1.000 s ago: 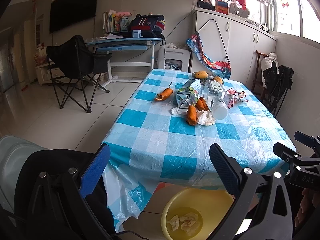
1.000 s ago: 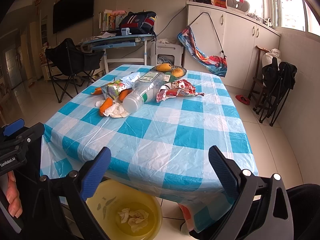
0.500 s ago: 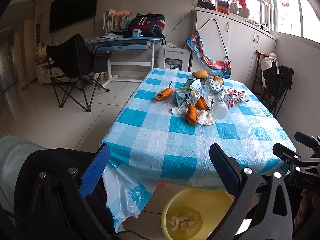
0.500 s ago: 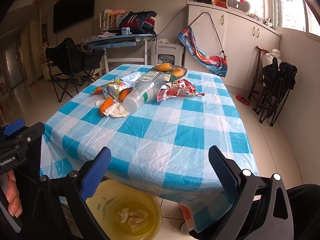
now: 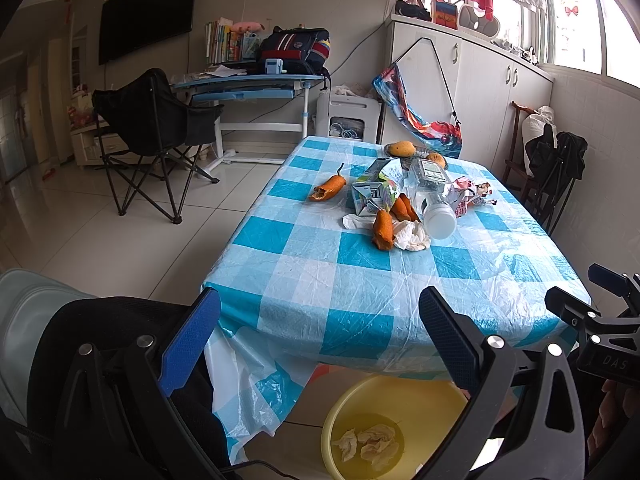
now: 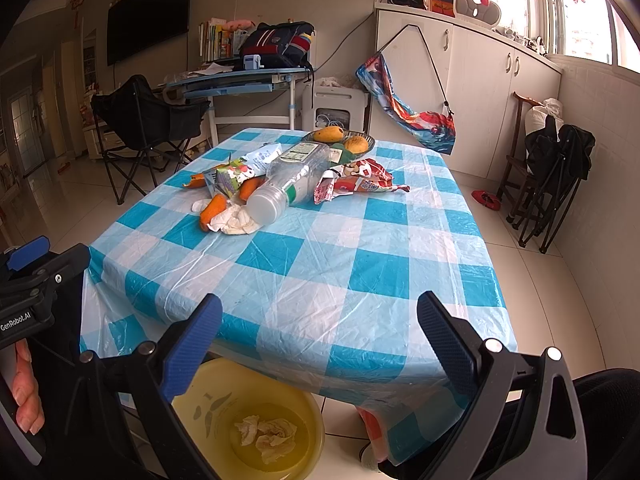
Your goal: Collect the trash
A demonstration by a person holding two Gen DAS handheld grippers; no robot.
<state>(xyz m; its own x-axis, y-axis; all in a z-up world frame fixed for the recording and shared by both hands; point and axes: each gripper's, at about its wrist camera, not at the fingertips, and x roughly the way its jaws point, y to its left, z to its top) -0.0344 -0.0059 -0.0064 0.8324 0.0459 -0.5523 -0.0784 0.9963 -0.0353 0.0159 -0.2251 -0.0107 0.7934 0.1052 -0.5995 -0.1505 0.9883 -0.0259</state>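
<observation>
Trash sits bunched toward the far half of the table (image 6: pixel 360 280), which wears a blue-and-white checked plastic cover; going left to right in the right wrist view, an orange peel (image 6: pixel 195 180) lies nearest the left edge, then a crumpled drink carton (image 6: pixel 232 176), a second peel (image 6: pixel 213 211) resting against a wad of white tissue (image 6: pixel 236 222), a clear plastic bottle (image 6: pixel 290 182) lying on its side with its cap end toward the near edge, and a red-and-white snack wrapper (image 6: pixel 356 182) touching the bottle's right side; behind them, at the far edge, a dish with two mangoes (image 6: pixel 340 138). On the floor under the near edge stands a yellow basin (image 6: pixel 208 408) with crumpled tissues inside. The left gripper (image 5: pixel 316 340) hangs off the near left corner, jaws spread wide and empty; the right gripper (image 6: pixel 316 340) hovers over the near edge, likewise gaping with nothing between its fingers.
</observation>
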